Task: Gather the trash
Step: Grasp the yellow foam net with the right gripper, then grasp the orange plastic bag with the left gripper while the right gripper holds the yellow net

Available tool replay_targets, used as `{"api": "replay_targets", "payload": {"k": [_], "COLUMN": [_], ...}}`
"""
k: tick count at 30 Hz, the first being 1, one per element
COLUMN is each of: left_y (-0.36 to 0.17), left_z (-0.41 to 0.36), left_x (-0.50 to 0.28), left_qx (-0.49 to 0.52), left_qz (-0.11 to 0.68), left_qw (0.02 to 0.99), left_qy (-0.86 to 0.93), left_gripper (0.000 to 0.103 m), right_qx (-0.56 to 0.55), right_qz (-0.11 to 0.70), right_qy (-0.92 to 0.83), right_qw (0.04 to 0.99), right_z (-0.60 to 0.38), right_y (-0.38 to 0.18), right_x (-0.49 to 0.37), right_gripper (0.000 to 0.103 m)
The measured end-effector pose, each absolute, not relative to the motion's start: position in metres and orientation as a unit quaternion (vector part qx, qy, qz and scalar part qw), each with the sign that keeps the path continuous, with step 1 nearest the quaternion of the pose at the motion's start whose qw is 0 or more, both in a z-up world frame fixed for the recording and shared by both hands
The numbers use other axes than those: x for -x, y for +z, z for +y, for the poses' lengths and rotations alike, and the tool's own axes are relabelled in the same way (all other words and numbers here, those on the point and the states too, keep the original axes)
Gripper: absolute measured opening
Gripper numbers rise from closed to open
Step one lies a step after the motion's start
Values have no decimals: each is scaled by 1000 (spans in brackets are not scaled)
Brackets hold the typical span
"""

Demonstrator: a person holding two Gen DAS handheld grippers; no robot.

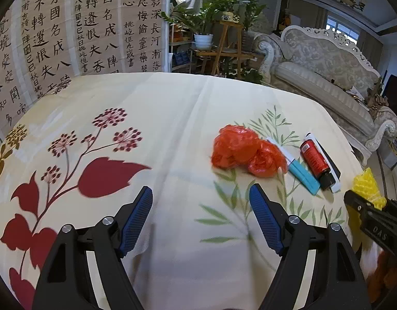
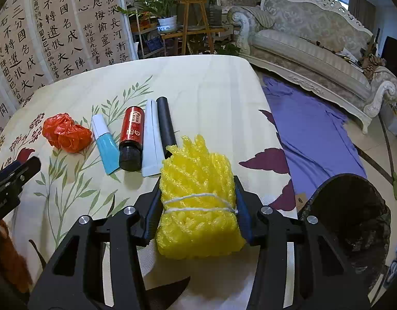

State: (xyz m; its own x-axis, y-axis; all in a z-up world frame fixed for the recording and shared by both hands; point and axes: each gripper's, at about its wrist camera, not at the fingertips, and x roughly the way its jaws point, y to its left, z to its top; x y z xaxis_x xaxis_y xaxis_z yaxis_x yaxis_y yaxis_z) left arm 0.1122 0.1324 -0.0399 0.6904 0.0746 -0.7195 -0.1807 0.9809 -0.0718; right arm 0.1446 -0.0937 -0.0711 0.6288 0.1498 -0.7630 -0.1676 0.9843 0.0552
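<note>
A bumpy yellow foam net (image 2: 198,196), tied round the middle with white string, is squeezed between the two sides of the right tongs (image 2: 198,201) above the worktop (image 2: 203,87). Near it on the cloth lie a black tube (image 2: 166,124), a white tube (image 2: 150,144), a red bottle with a black cap (image 2: 131,139) and a blue and white tube (image 2: 105,144), side by side in a row. A crumpled orange plastic bag (image 2: 65,133) sits just left of them.
</note>
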Motion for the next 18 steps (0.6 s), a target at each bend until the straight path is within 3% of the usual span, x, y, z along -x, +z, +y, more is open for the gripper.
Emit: {"api": "replay_targets", "payload": {"k": [18], "left_y": [-37], "left_z": [112], "left_x": [-157], "left_qx": [57], "left_qz": [383], "left_qw": [922], "left_qy": [30], "left_gripper": [80], "right_qx": [11], "right_qz": [422], "right_qy": [92], "right_qw": [902], "right_z": [-95], "right_y": [-71], "right_x": [-147], "right_gripper": [48]}}
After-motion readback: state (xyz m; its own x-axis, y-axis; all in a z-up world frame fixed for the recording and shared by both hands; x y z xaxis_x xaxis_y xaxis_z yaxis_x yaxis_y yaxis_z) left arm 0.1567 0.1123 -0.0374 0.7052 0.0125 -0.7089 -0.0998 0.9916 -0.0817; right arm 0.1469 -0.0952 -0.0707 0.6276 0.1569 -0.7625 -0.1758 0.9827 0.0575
